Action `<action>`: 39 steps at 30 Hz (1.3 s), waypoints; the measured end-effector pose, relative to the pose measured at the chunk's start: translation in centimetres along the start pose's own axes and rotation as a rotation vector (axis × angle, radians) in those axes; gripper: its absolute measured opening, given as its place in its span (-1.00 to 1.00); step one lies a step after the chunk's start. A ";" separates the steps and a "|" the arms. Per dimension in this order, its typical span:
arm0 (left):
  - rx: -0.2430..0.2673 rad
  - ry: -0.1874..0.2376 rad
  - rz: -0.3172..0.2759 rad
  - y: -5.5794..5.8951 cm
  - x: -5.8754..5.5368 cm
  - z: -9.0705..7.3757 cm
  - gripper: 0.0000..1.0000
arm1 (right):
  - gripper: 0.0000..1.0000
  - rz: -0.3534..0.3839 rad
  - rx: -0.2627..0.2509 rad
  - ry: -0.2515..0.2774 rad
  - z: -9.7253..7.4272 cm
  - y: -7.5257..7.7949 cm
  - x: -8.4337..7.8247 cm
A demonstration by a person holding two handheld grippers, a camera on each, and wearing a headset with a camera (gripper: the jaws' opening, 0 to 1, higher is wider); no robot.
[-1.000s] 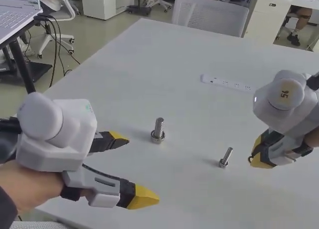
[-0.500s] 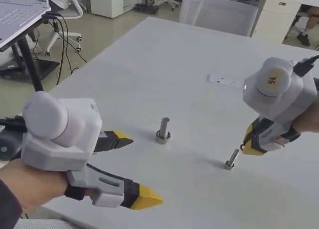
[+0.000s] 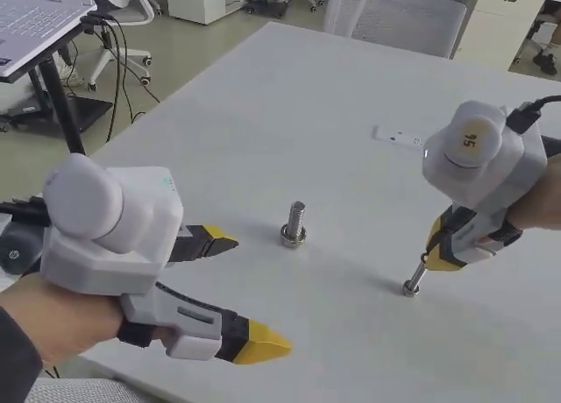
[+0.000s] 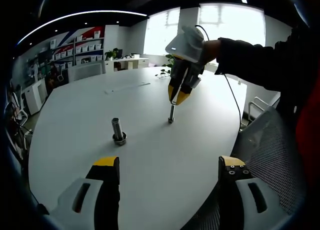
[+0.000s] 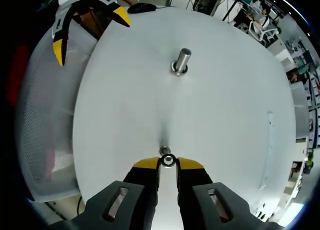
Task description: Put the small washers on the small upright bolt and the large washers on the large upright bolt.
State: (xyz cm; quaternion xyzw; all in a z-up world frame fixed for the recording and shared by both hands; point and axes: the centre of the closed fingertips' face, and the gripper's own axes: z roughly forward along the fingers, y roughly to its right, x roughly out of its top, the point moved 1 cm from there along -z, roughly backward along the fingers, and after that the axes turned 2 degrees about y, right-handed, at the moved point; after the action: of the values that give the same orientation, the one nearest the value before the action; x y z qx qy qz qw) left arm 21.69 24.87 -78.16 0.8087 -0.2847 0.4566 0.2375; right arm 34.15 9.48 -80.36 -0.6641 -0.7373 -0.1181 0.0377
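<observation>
Bolts (image 3: 296, 221) two, washer (image 5: 168, 160) perhaps one.

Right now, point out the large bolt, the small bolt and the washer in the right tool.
Large bolt (image 3: 296, 217): head view, on its upright shaft.
Small bolt (image 3: 414, 280): head view, mid-shaft.
Washer (image 5: 164, 161): right gripper view, on the ring's left edge.

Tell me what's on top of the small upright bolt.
The right gripper, jaws shut on a small washer, hangs at the top of the small bolt. The jaws cover whether the washer is over it yet.
</observation>
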 end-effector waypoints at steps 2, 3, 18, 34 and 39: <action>0.000 0.000 -0.001 0.0 0.0 0.0 0.61 | -0.73 -0.002 0.002 0.000 0.1 0.0 0.0; 0.001 -0.001 -0.001 0.0 0.0 0.0 0.61 | -0.73 -0.001 0.003 0.001 0.1 0.0 0.0; 0.002 -0.006 -0.004 0.0 -0.1 -0.1 0.61 | -0.73 0.003 0.024 -0.003 1.4 -0.1 -0.3; 0.001 -0.013 -0.006 -0.1 -0.3 0.0 0.61 | -0.73 0.031 0.056 -0.012 3.2 -0.4 -0.9; 0.003 -0.015 -0.006 -0.2 -0.3 0.0 0.61 | -0.72 0.032 0.063 -0.017 4.3 -0.3 -1.1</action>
State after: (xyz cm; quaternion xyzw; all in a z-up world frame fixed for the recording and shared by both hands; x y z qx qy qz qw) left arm 21.69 25.09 -78.40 0.8134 -0.2834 0.4502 0.2354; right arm 34.43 9.39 -84.75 -0.6753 -0.7302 -0.0885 0.0542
